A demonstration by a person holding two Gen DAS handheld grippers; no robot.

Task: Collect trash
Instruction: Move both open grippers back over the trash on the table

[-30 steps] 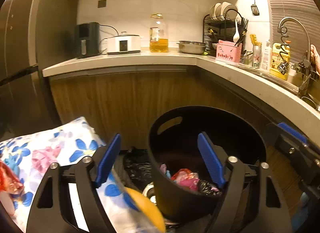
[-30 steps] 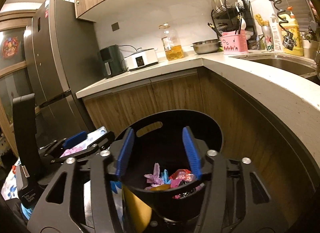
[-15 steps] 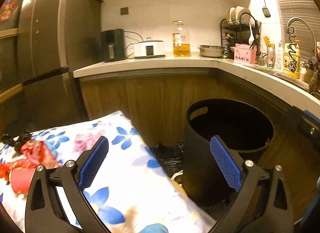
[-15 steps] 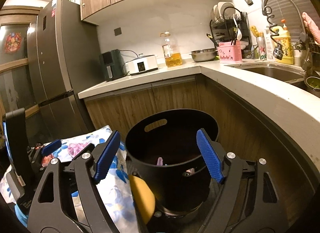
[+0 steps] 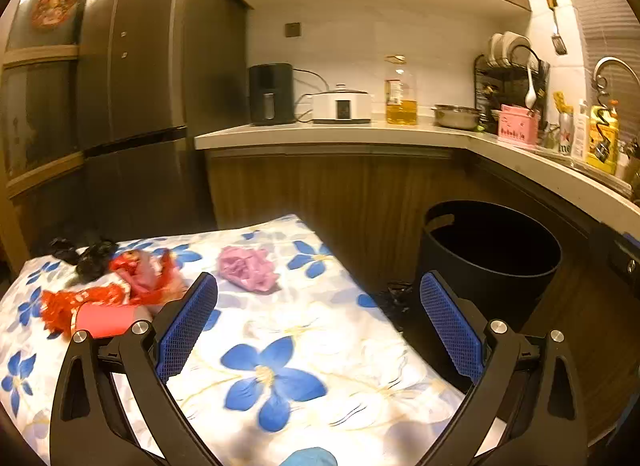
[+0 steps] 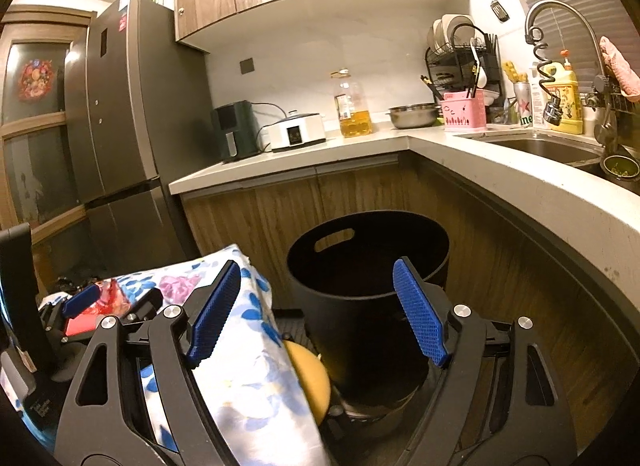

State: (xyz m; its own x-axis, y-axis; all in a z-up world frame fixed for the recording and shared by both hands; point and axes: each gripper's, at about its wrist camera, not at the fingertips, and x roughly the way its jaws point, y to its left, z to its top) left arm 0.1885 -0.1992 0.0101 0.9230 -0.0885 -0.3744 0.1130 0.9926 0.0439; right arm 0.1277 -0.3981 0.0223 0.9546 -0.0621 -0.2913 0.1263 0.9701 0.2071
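Over the floral tabletop (image 5: 304, 346), both tongs, left (image 5: 318, 330) and right (image 6: 316, 314), gape empty; next, the pink wad (image 5: 248, 274) needs grasping, then binning (image 5: 488, 258).

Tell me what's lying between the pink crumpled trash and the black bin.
In the left wrist view, only bare floral cloth lies between the pink crumpled trash and the black bin.

Left wrist view: low, facing counter (image 5: 360, 133), cloth (image 5: 304, 330) near. Right wrist view: bin (image 6: 368, 266) ahead. Both share bin, counter.
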